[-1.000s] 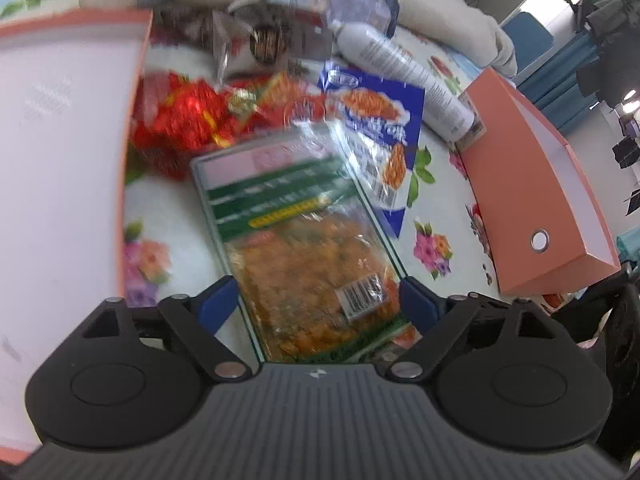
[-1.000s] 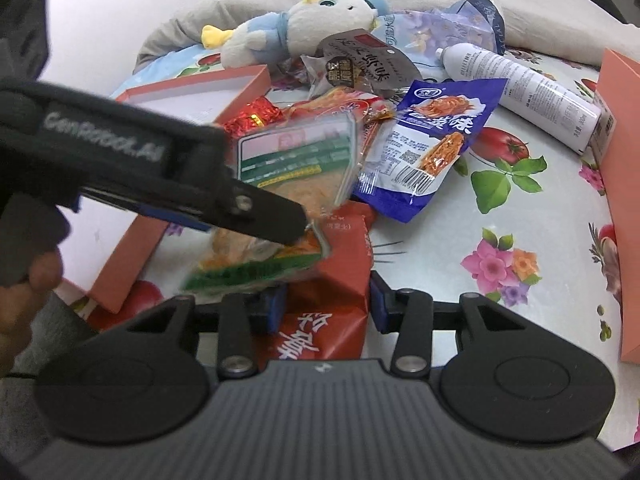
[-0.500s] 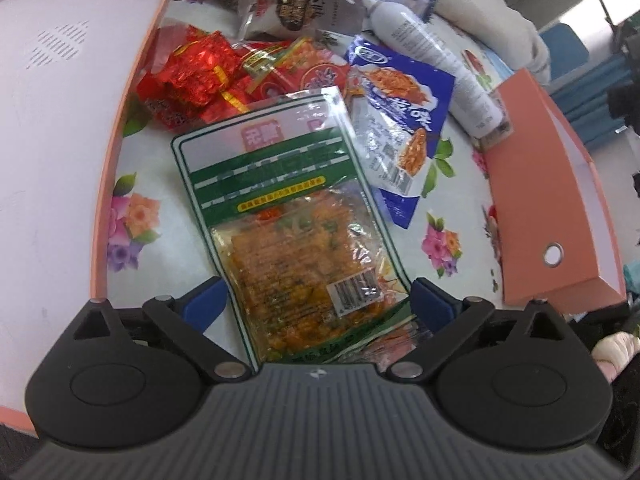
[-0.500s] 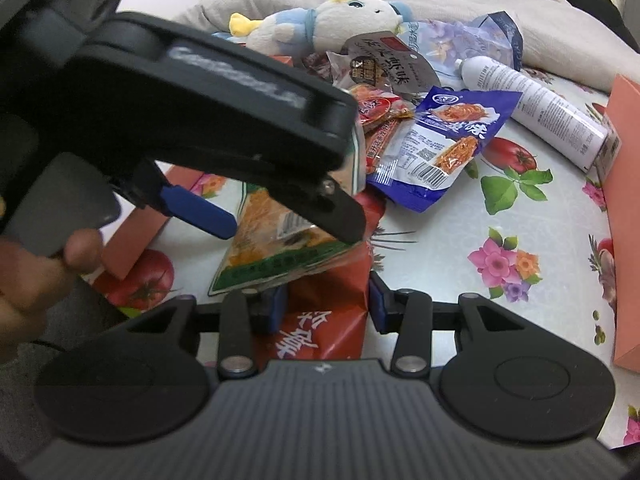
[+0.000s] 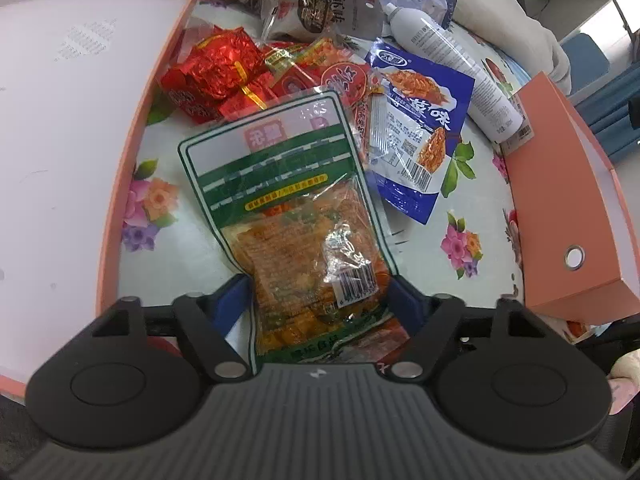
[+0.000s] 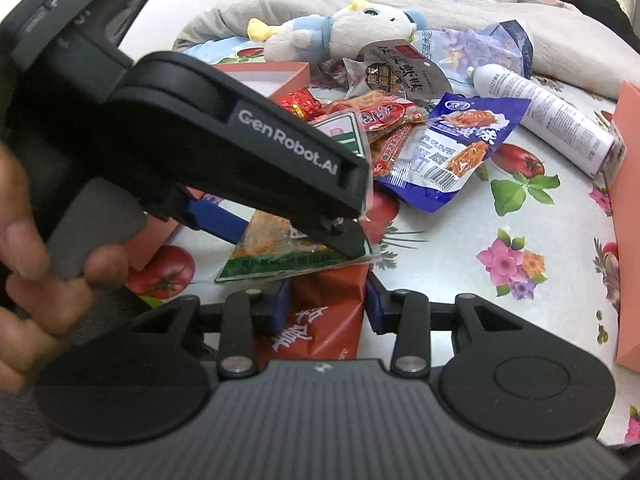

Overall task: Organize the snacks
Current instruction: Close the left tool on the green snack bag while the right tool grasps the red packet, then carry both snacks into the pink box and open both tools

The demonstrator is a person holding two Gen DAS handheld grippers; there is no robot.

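Mid-transfer step, by my read: the left gripper (image 5: pixel 318 300) was pinching the near end of the green-bordered snack pouch (image 5: pixel 296 216), its blue pads pressed into both sides of the bag just by the barcode. The pouch hung above the flowered tablecloth (image 5: pixel 424 264), between the open pink box (image 5: pixel 120 184) on the left and the orange box (image 5: pixel 560 208) on the right. Its long axis ran near-to-far, sealed header pointing far toward the pile of red foil packs (image 5: pixel 216 72) and tilted slightly left, printed back face up. The right gripper (image 6: pixel 326 300) was clamped on a red snack packet (image 6: pixel 320 320), held low and near, just under the pouch's bottom edge. Next move probably calls for swinging the pouch left over the pink box wall and releasing it flat inside; which box is the target I couldn't tell for sure. The blue packet (image 5: pixel 416 136) and white spray bottle (image 5: pixel 460 80) lay untouched farther right.
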